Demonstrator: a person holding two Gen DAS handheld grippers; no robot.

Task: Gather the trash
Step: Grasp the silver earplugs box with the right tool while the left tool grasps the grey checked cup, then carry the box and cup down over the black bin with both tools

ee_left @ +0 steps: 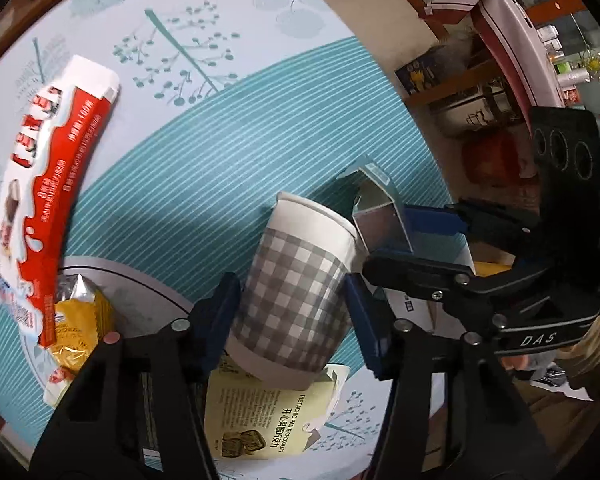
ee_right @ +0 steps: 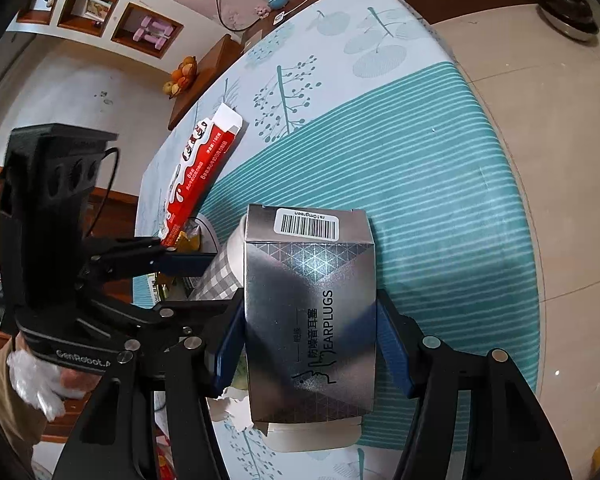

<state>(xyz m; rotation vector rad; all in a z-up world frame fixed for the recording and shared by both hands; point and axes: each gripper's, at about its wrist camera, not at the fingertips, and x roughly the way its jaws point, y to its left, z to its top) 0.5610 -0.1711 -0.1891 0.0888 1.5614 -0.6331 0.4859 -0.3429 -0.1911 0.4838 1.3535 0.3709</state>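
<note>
Two grippers over the patterned tablecloth (ee_left: 220, 152), checked paper cup (ee_left: 296, 292) pinched by the left gripper (ee_left: 290, 312), silver earplugs box (ee_right: 312, 320) clamped in the right gripper (ee_right: 310, 344), held just beside the cup.

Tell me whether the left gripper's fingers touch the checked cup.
Touching. In the left wrist view the blue fingers of the left gripper press both sides of the checked cup, with no gap visible at either pad.
</note>
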